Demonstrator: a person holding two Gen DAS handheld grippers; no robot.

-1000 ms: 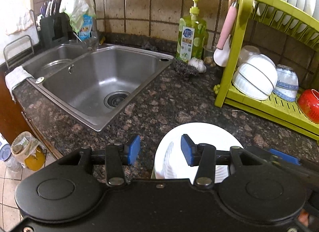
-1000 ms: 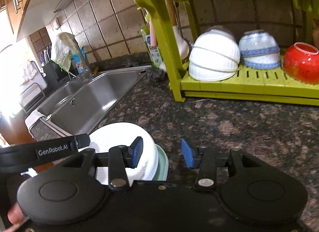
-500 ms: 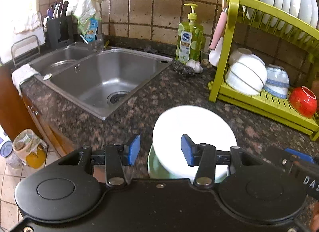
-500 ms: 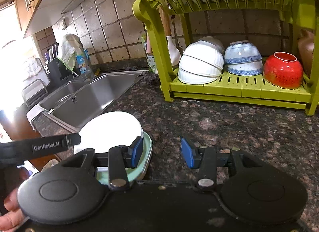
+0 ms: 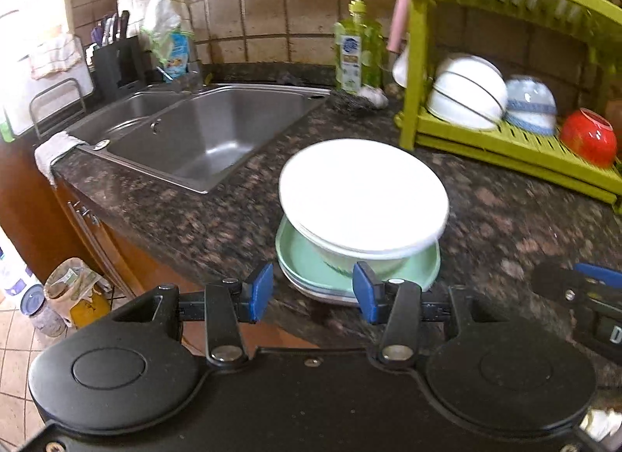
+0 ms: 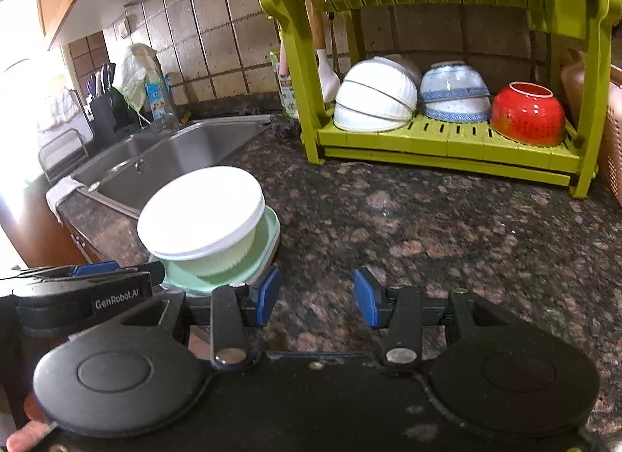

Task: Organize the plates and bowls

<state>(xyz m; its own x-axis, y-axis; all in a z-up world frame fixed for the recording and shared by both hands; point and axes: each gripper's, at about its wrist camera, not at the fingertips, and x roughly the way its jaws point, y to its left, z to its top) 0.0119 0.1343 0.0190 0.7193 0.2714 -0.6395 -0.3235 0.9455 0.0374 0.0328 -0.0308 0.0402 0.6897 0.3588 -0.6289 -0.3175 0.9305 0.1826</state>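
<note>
The white plate (image 5: 363, 195) sits tilted on top of a white bowl (image 6: 219, 255), which rests in a pale green dish (image 5: 311, 267) near the front edge of the dark granite counter (image 6: 427, 218), just right of the sink (image 5: 210, 133). The left gripper (image 5: 313, 290) hangs level just short of the stack, blue pads apart and empty. The right gripper (image 6: 315, 296) hovers beside it over bare counter, jaws apart too, pointing toward the green dish rack (image 6: 447, 144) with its upturned bowls.

light: strong daylight from 9–10 o'clock, blown out | glare: white plate (image 5: 363, 195) overexposed, sheen in sink (image 5: 210, 133) | blur: slight motion smear, dish rack (image 5: 517, 133) soft | distortion: fisheye bending at edges
</note>
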